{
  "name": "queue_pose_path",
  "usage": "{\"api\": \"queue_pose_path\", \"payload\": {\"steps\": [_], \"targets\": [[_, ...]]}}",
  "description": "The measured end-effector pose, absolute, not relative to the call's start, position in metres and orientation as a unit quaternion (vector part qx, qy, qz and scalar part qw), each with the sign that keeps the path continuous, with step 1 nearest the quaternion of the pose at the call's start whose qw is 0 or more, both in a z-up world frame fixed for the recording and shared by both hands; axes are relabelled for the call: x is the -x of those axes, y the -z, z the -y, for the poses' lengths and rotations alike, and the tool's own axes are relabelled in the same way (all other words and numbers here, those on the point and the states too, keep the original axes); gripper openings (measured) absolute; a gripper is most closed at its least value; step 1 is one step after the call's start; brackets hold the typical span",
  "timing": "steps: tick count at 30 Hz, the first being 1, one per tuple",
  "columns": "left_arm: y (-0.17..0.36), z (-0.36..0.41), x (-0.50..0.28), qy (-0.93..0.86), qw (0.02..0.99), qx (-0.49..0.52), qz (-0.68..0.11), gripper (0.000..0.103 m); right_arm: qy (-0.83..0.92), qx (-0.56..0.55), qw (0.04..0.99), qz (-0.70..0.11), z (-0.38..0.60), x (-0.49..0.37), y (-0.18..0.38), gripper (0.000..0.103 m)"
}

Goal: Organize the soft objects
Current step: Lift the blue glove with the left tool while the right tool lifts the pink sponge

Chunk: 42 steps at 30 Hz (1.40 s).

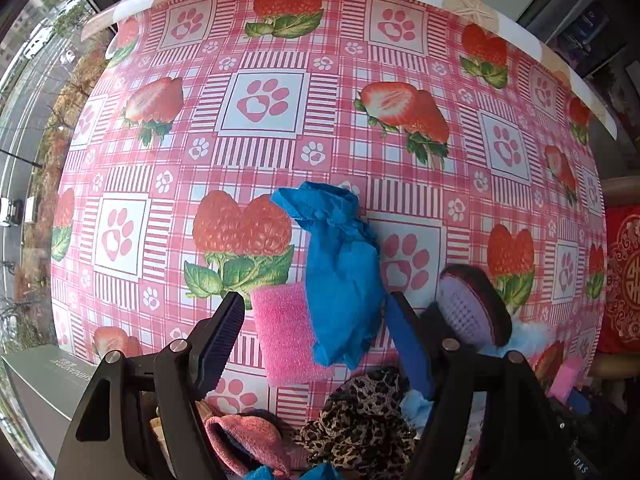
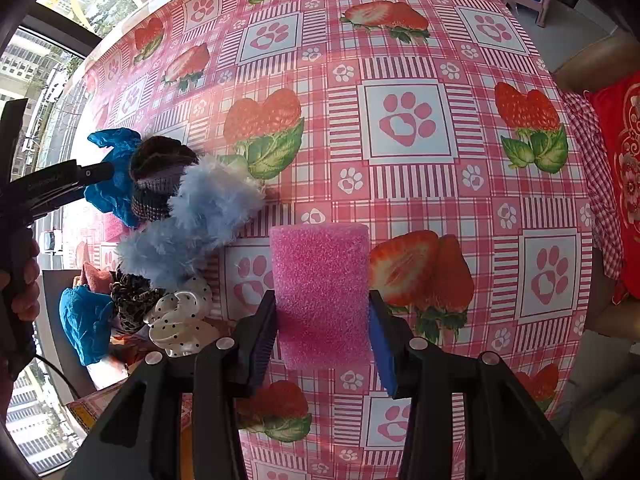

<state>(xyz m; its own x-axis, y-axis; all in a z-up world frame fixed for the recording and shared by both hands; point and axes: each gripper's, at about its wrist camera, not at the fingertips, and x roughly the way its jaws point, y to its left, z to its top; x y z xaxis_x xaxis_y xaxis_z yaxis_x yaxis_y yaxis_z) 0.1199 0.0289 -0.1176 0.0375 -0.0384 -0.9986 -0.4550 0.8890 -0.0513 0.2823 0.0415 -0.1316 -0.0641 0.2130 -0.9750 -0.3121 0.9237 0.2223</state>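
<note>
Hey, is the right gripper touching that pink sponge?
Touching. In the right wrist view, both fingers of the right gripper press against the sides of the pink sponge.

The far half of the table (image 1: 360, 80), under its strawberry-and-paw cloth, lay bare from edge to edge, so a gripper could sweep there freely; the right side near the red cushion (image 2: 624, 160) was likewise open; the crowding sat at the near left; a blue glove (image 1: 340, 272) lay across a pink sponge (image 1: 284, 336) between the wide-standing fingers of the left gripper (image 1: 316, 320); just to its right a dark brush (image 1: 476, 304) stood in the way; a fluffy blue duster (image 2: 192, 224), a leopard scrunchie (image 1: 360, 412), a dotted scrunchie (image 2: 180, 320) and a pink cloth (image 1: 248, 440) packed the near edge; a second pink sponge (image 2: 320, 292) filled the gap of the right gripper (image 2: 322, 332).
</note>
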Motion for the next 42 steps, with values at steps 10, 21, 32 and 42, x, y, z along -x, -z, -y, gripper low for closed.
{"api": "queue_pose_path", "payload": {"steps": [10, 21, 32, 42], "targets": [[0.161, -0.003, -0.167, -0.122, 0.66, 0.123, -0.731, 0.017, -0.183, 0.026, 0.684, -0.706, -0.029, -0.279, 0.129, 0.044], [0.082, 0.049, -0.172, -0.044, 0.733, 0.129, -0.667, 0.009, -0.18, 0.019, 0.706, -0.684, -0.02, -0.277, 0.098, 0.044], [0.013, 0.107, -0.102, 0.075, 0.784, 0.076, -0.612, 0.009, -0.146, 0.008, 0.723, -0.675, 0.006, -0.236, 0.068, 0.044], [-0.03, 0.196, -0.024, 0.202, 0.79, 0.012, -0.578, 0.009, -0.101, -0.003, 0.74, -0.665, 0.033, -0.177, 0.039, 0.044]]}}
